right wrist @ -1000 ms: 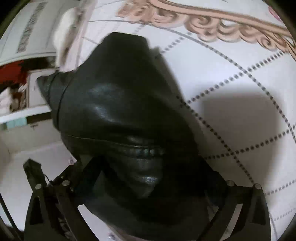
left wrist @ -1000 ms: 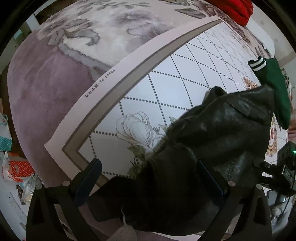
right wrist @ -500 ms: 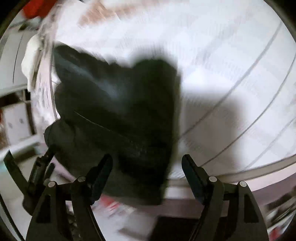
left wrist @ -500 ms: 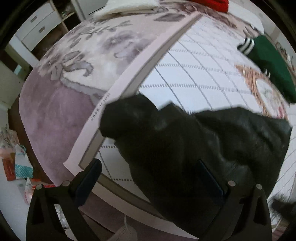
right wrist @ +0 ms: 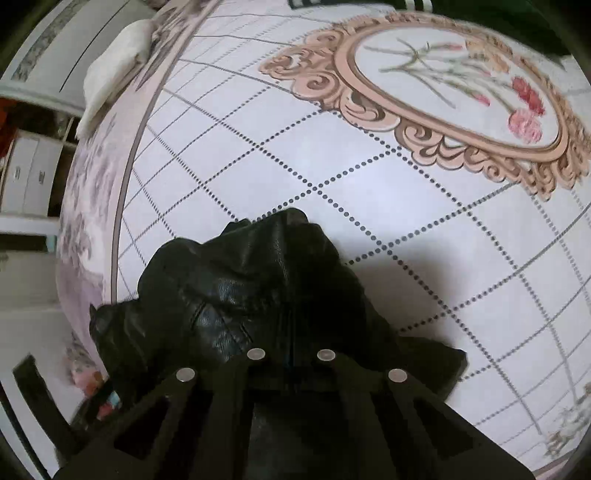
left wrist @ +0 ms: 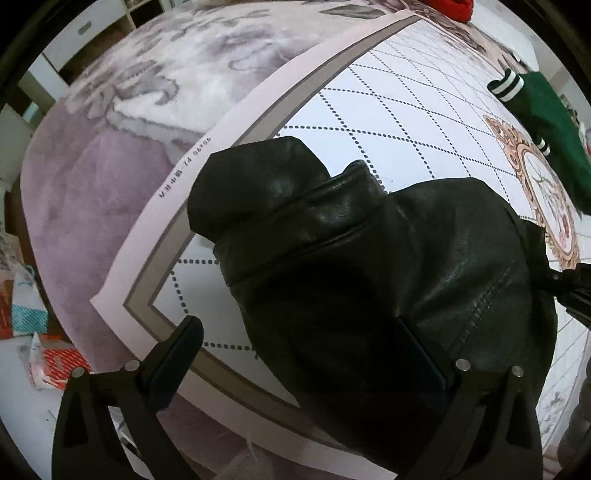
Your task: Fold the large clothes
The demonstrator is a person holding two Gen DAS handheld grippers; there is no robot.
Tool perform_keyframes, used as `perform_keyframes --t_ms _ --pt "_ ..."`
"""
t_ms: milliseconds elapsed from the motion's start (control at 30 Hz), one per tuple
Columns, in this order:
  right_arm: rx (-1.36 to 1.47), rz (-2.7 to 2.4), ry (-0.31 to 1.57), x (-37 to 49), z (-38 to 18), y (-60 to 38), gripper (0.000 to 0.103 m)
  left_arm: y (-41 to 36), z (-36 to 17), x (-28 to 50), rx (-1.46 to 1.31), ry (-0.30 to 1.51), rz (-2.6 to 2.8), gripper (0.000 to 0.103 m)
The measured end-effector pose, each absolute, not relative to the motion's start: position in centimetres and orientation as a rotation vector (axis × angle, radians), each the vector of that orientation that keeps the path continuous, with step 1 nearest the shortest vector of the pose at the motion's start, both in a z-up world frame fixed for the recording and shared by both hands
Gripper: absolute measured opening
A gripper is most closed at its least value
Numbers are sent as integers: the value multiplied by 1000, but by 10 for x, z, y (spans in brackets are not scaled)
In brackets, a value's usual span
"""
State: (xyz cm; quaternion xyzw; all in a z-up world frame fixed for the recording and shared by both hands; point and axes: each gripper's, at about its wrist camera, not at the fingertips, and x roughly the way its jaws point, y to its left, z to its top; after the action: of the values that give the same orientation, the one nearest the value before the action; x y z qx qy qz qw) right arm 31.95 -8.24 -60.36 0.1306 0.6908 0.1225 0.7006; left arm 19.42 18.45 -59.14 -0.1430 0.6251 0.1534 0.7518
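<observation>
A black leather jacket (left wrist: 369, 266) lies bunched on the white patterned mat (left wrist: 388, 122) near its front left corner. My left gripper (left wrist: 303, 354) stands open, its left finger (left wrist: 173, 354) bare over the mat, its right finger (left wrist: 421, 354) against the jacket's fabric. In the right wrist view the jacket (right wrist: 258, 288) bunches up right in front of my right gripper (right wrist: 290, 354), whose jaws are closed together on the black leather; the fingertips are buried in it.
A green garment with white-striped cuffs (left wrist: 546, 122) lies at the mat's far right. A red garment (left wrist: 450, 7) lies at the far edge. A mauve flowered bedspread (left wrist: 92, 192) surrounds the mat. A white cloth (right wrist: 114, 70) lies far left. Drawers (right wrist: 29, 173) stand beside the bed.
My right gripper went from open to shut on the jacket and now looks across the mat. The jacket has shifted left under my left gripper, which stays open.
</observation>
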Motion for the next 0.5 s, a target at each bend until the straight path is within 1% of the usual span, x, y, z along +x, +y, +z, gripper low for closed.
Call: perform_keyframes --t_ms 133,167,200,233,267,300,333,367,400,467,500 --pt "315 289 1579 328 -605 -79 0 190 -589 189 -379 1371 332 103" --pt "349 298 1592 330 -603 -81 2 194 -585 184 -422 1372 329 103" --pt "401 320 1601 328 -599 -88 8 194 -580 179 -462 1371 324 103" --pt "474 345 1602 325 -594 -97 12 200 -576 171 -532 1365 317 103" --pt "548 365 1588 319 -588 -104 26 205 -574 165 -583 1359 313 103" --pt "598 372 1571 312 -582 -112 50 213 -572 156 -657 1347 311 103" --pt "645 364 1546 301 -575 -124 61 221 -572 148 -720 1338 317 103" --pt "682 348 1520 289 -569 -134 77 225 -573 143 -751 1334 326 103" --pt "712 315 1495 272 -564 -146 80 231 -575 139 -785 1330 334 103" --pt "762 285 1499 243 -565 -166 80 235 -585 138 -821 1343 332 103" --pt "808 280 1527 227 -576 -170 80 238 -592 140 -857 1346 315 103"
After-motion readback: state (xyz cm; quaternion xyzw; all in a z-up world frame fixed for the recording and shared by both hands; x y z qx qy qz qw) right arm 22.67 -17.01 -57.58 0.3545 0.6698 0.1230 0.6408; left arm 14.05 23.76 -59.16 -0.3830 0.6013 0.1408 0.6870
